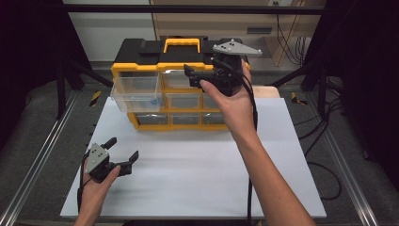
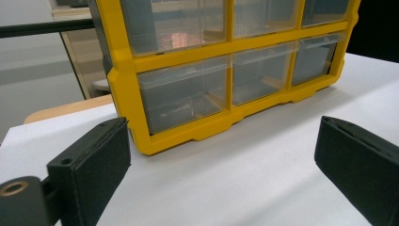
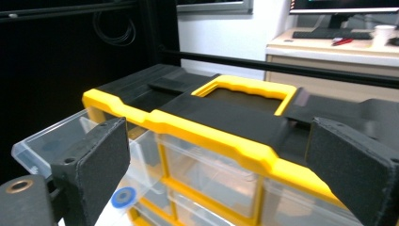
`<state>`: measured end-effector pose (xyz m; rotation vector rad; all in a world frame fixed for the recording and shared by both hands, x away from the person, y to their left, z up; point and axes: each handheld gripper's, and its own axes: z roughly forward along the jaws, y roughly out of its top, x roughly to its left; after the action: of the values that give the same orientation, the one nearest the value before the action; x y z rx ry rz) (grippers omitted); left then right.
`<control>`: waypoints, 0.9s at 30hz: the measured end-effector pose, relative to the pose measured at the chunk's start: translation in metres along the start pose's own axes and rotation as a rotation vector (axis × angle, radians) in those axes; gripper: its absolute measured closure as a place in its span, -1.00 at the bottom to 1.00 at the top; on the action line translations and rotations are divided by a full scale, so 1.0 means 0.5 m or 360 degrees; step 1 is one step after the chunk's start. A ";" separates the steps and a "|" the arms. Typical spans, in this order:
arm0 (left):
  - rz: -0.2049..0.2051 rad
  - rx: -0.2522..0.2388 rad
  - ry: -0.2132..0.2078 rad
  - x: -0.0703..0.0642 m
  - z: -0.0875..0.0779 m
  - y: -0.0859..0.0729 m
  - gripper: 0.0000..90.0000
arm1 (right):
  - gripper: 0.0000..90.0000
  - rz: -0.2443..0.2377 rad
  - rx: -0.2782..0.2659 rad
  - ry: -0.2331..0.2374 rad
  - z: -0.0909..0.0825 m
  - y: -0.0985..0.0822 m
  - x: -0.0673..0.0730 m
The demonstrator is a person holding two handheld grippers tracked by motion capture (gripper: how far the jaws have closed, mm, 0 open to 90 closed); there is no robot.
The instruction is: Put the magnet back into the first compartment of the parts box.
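A yellow and black drawer box [image 1: 164,80] is standing at the far side of the white surface [image 1: 197,169], and one clear drawer [image 1: 136,92] at its top left is sticking out, pulled open. Inside that open drawer a small blue ring [image 3: 123,197] is lying on the bottom. The right gripper [image 1: 200,77] is hanging in the air near the top front of the box, just beside the open drawer, and its fingers [image 3: 101,160] are spread wide and holding nothing. The left gripper [image 1: 123,155] is resting low over the surface, well apart from the box, and its fingers [image 2: 94,165] are wide open and empty too. The drawer looks light, thin and hard, and maybe a bit slippery, so I think it is best to push it gently on its front wall or pinch its front lip. The box looks heavier and stiff, with a yellow handle [image 1: 181,45] on top. I am counting one box, one handle, one blue ring, two grippers and nine drawers, three in each row.
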<state>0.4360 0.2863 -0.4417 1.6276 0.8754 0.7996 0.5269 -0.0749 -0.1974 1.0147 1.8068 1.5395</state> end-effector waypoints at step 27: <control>-0.0024 -0.0006 0.0010 0.005 -0.008 -0.001 -0.92 | -0.86 -0.0153 -0.0058 -0.0176 -0.064 -0.015 -0.054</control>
<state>0.4335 0.2904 -0.4410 1.6145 0.8888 0.7958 0.5151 -0.1155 -0.2005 0.9623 1.7200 1.4260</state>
